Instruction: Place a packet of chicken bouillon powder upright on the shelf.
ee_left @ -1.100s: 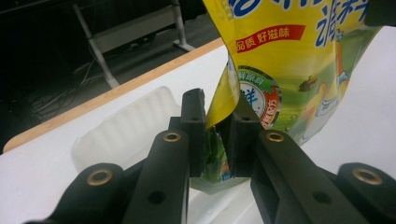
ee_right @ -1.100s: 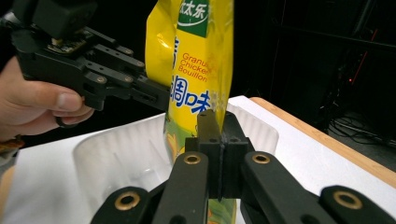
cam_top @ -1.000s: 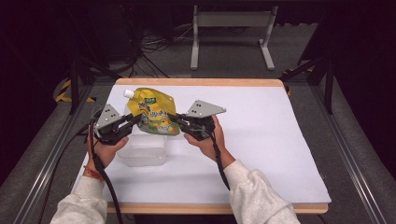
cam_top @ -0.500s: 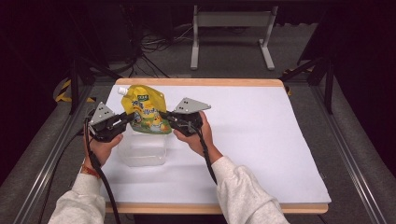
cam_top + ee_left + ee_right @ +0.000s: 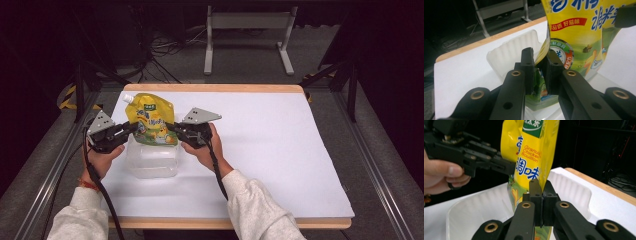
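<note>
Holding a yellow pouch (image 5: 151,121) upright between both tools, just above a clear tub (image 5: 151,159) on the white bench (image 5: 280,150). Left tool (image 5: 539,66) pinching the pouch's lower side edge, jaws nearly together with the film folded between them. Right tool (image 5: 541,195) clamping the opposite edge, jaws pressed tight on the seam. Pouch spout (image 5: 128,98) pointing up and away, toward the far left corner of the bench. Bottom of the pouch appearing to hang inside the tub's ribbed walls, judging from both gripper views; touching the tub floor or not, hard to tell.

Likely lowering the pouch into the tub. Doing it well meaning: keeping both tools level so the pouch is not twisting, bringing them down together rather than one leading, and keeping the base centred between the tub walls. Watching the left grip, since holding only a thin fold there risks slipping. Easing the jaws apart only once the base is resting on the tub floor, and expecting the soft pouch to slump sideways against a wall when let go.
</note>
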`<control>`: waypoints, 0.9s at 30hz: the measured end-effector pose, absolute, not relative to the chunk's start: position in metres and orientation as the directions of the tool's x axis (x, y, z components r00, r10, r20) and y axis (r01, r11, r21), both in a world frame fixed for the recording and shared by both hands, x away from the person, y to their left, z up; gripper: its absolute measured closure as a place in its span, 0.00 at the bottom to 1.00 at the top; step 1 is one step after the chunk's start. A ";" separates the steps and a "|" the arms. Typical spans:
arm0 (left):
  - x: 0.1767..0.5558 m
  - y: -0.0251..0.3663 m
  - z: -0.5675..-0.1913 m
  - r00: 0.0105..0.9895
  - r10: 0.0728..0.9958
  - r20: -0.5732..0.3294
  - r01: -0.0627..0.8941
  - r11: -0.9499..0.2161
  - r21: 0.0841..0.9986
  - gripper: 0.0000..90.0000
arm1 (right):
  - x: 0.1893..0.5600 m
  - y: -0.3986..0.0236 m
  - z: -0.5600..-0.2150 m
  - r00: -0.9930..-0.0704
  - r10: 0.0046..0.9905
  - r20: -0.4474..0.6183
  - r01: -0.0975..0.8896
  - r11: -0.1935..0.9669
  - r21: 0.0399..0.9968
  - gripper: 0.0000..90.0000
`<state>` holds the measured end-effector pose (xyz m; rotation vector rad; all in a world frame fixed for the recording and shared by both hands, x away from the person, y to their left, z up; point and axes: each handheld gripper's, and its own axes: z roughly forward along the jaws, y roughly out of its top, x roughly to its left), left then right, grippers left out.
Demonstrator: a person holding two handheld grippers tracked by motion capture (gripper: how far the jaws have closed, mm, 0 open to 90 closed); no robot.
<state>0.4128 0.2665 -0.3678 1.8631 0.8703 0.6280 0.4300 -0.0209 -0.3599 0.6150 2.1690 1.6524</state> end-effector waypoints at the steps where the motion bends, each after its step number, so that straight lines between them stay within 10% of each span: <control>1: 0.413 0.267 -0.369 0.615 0.786 0.054 0.307 -0.302 0.902 0.89 | 0.429 -0.019 -0.361 -0.846 0.533 -0.008 0.139 0.235 0.962 0.99; 27: 0.424 0.268 -0.398 0.624 0.781 0.018 0.385 -0.327 0.863 0.87 | 0.420 -0.010 -0.388 -0.827 0.563 0.004 0.225 0.323 0.919 0.99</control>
